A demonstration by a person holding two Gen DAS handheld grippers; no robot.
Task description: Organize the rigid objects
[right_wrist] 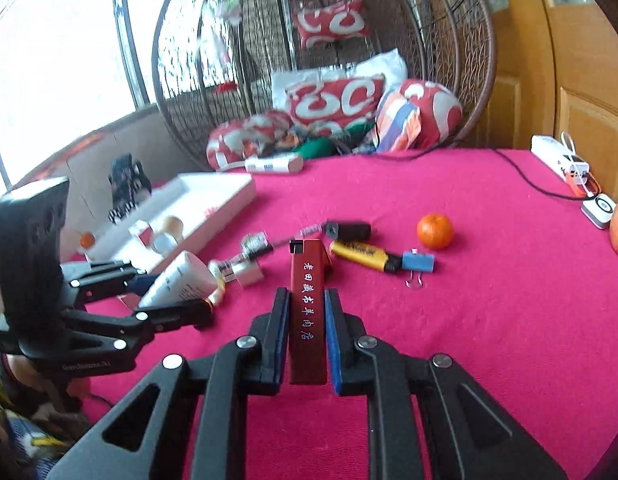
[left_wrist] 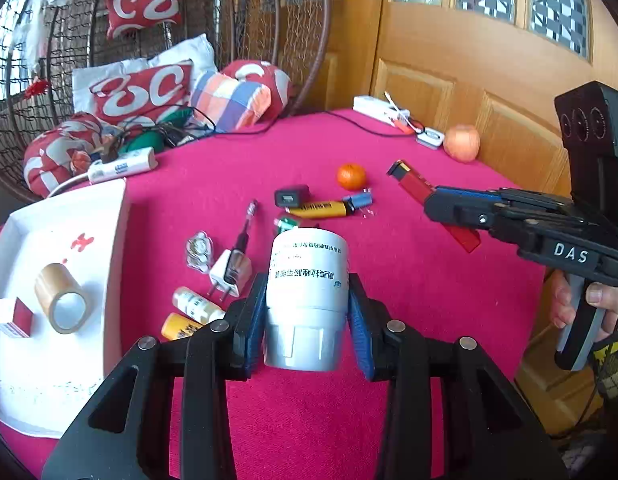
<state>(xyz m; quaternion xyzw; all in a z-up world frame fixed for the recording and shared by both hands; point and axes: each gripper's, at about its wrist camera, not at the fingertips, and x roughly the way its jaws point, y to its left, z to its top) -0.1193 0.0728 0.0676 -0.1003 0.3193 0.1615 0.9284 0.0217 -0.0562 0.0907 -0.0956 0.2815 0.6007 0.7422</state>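
Our left hand-held gripper [left_wrist: 307, 312] clamps a white bottle [left_wrist: 307, 280]; the right hand-held gripper [right_wrist: 307, 336] pinches a red lighter [right_wrist: 307, 312]. Only the left view shows the tape [left_wrist: 61, 298] in the tray [left_wrist: 109, 240].

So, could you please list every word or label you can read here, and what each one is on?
"DAS": on the right gripper body.
"老田戴书羊肉店", as best I can read it: white characters down the red lighter.
Bottle label: Chinese print, seen upside down, not legible.
Left gripper body: small lettering, blurred.
Tray: red marks, unreadable.
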